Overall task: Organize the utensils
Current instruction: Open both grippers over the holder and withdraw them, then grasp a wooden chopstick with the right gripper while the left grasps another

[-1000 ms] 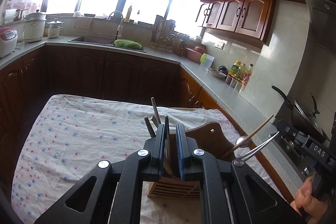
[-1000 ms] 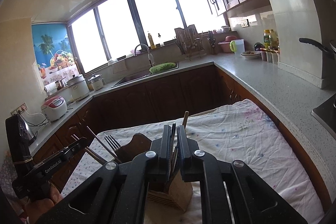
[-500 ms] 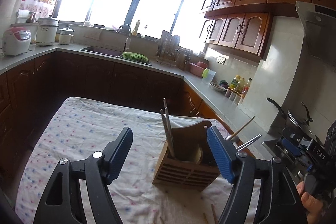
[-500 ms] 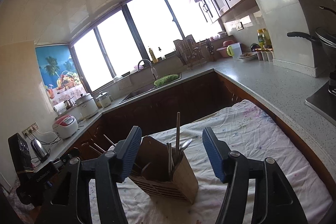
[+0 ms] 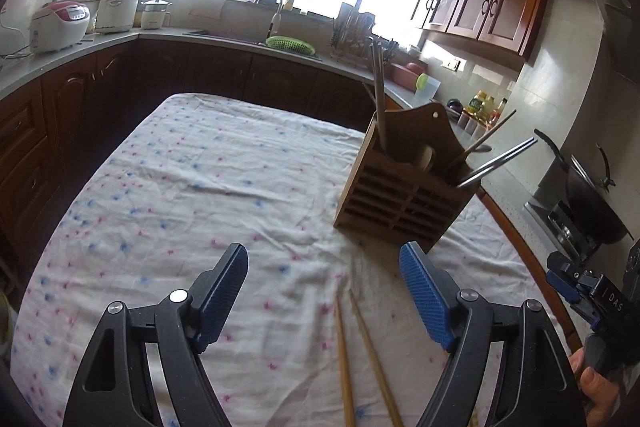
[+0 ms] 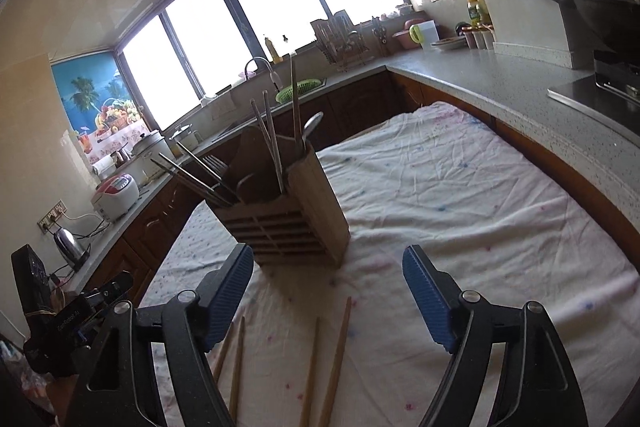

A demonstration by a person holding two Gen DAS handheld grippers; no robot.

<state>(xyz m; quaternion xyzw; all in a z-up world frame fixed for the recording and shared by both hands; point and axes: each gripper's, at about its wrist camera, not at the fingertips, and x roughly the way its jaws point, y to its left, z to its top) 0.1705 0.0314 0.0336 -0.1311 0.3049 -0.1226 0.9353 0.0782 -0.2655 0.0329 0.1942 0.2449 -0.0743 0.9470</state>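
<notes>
Four wooden chopsticks (image 6: 335, 355) lie on the cloth beside one wooden utensil holder (image 6: 296, 215).

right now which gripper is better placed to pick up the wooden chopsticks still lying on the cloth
Probably the right gripper: open, with four wooden chopsticks on the cloth below it. The left gripper, also open, shows only two.
</notes>
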